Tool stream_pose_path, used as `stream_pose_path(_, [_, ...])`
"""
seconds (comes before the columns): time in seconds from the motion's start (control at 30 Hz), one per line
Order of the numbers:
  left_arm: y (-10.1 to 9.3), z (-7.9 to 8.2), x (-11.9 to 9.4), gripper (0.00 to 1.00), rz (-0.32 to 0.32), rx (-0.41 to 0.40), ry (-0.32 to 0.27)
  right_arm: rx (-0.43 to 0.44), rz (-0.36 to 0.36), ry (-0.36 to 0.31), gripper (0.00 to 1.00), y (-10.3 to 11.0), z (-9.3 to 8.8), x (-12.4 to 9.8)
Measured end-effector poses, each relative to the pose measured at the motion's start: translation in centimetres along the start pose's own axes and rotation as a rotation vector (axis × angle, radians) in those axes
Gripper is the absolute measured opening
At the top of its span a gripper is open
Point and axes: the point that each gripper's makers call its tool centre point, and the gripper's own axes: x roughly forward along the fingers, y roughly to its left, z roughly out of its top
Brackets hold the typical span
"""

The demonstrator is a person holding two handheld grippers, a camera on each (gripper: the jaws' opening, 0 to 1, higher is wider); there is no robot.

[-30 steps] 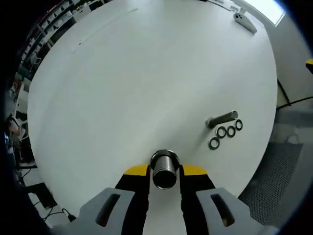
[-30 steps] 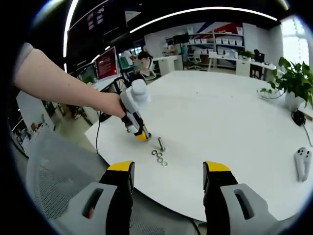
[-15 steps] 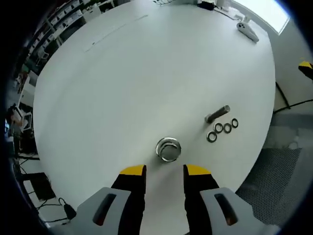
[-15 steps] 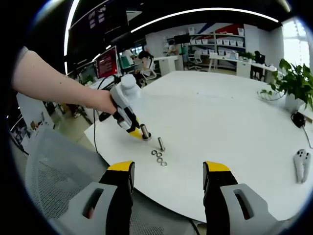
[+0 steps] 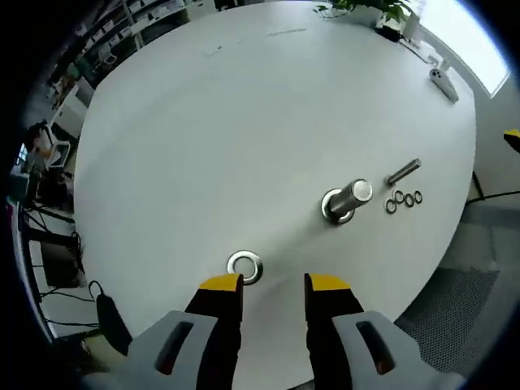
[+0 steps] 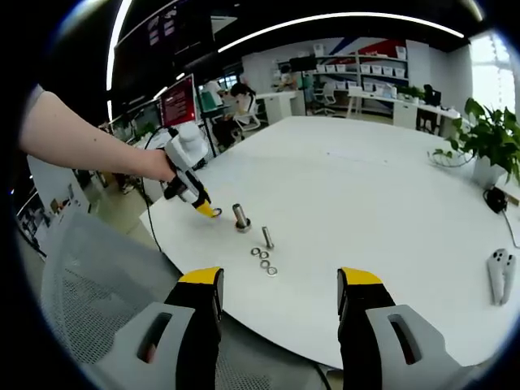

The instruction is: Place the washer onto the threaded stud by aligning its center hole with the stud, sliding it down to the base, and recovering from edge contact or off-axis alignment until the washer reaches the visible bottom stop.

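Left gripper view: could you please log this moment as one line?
left gripper open | large washer flat on table before jaws | stud upright, bare | right gripper open

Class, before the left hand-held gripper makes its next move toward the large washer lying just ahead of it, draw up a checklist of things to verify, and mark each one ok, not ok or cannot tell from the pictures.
1. Left hand-held gripper open and empty: ok.
2. Large washer lying flat on the white table, just beyond the jaw tips: ok.
3. Washer centred between the jaws: not ok, it sits nearer the left jaw.
4. Threaded stud standing upright on its base, nothing on it: ok.
5. Loose bolt and three small washers lying apart from the stud: ok.
6. Right hand-held gripper open, back off the table edge: ok.
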Motion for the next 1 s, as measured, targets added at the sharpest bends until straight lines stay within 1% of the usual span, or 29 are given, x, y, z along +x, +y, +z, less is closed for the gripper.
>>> stream_pose_path(0.2, [1.5,0.1,0.2,0.28,0.018,-0.033,-0.009,0.007,-0.008,-0.002,0.59,-0.2,0.0,-0.1])
stream_pose_path(0.5, [2.2,0.2,1.4,0.29,0.020,-0.034,-0.001,0.013,-0.014,0.000,0.59,-0.3,-0.1,-0.1])
stream_pose_path(0.73, [2.3,-0.1,2.4,0.29,0.013,-0.040,0.016,0.014,-0.013,0.003,0.59,-0.3,-0.2,0.0])
stream_pose_path(0.87, [2.4,-0.2,3.0,0.30,0.007,-0.051,0.014,0.015,-0.016,0.002,0.59,-0.4,-0.2,-0.1])
stream_pose_path(1.0, [2.6,-0.2,3.3,0.30,0.009,-0.042,0.019,0.018,-0.019,0.005,0.59,-0.5,-0.3,-0.1])
